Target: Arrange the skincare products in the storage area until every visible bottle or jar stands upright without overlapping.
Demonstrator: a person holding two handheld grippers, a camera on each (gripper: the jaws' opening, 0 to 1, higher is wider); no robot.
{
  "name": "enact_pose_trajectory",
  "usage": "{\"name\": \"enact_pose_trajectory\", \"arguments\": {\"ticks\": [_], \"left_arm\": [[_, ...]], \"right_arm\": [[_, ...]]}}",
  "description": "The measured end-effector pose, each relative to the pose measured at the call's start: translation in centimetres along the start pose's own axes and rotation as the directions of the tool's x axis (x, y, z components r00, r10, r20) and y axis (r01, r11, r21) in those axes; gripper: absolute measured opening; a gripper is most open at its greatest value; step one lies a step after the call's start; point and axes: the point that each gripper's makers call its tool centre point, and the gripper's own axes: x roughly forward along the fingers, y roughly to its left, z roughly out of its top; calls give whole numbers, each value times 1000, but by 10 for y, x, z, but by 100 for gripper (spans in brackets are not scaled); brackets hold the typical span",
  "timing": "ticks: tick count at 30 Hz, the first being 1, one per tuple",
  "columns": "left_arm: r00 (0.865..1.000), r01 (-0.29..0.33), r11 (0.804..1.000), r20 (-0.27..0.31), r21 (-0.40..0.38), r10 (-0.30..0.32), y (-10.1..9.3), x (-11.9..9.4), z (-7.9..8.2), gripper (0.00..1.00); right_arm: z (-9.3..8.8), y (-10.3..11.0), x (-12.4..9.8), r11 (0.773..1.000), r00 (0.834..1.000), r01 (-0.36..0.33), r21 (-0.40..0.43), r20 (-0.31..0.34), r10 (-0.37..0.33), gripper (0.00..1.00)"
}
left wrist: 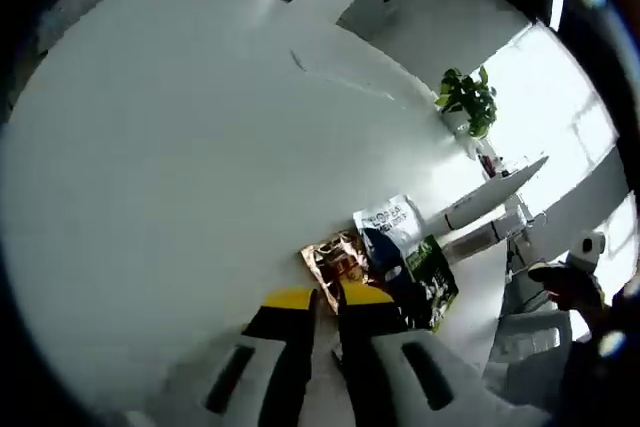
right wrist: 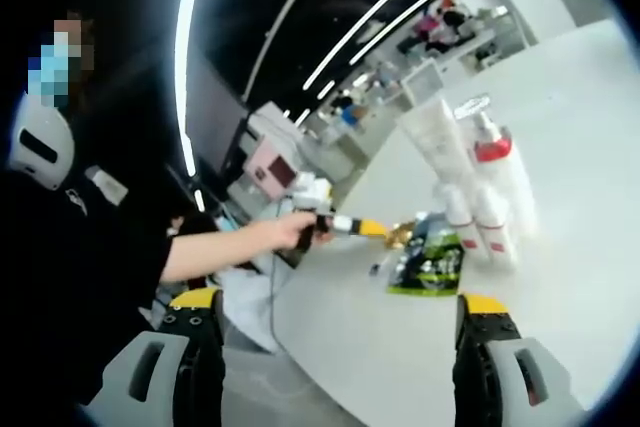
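Note:
My left gripper (left wrist: 326,297) has its yellow-tipped jaws nearly together on the near edge of a gold foil sachet (left wrist: 335,259). Just past the sachet lie a dark blue item (left wrist: 385,250), a white printed pouch (left wrist: 392,219) and a green-black packet (left wrist: 432,272). From the right gripper view, the left gripper (right wrist: 372,229) touches the gold sachet (right wrist: 404,234), next to the green-black packet (right wrist: 430,262). Behind them stand a tall white tube (right wrist: 435,137), a pump bottle with a red collar (right wrist: 492,152) and two small white bottles (right wrist: 472,215). My right gripper (right wrist: 340,302) is open, well short of them.
The products sit near the edge of a large white round table (left wrist: 150,147), whose bare top stretches far beyond them. A person's arm (right wrist: 220,247) reaches in from the left, holding the left gripper. A potted plant (left wrist: 468,102) and white furniture stand beyond the table edge.

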Motion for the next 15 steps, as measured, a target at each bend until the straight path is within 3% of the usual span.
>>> {"name": "enact_pose_trajectory", "arguments": {"ticks": [1,3,10,15], "left_arm": [[1000,-2,993,5,114,1,-7,1,2,16],[1000,-23,966,6,257,22,-12,5,4,22],[998,-64,935,7,349,65,-13,23,8,27],[988,-73,905,-91,420,122,-1,31,-10,29]], "right_arm": [[0,0,0,1000,1000,1,2,1,-1,99],[-1,0,1,1000,1000,1,4,-1,-1,99],[-3,2,2,1000,1000,-5,6,-6,5,99],[-2,-4,-3,1000,1000,8,20,8,-8,98]]}}
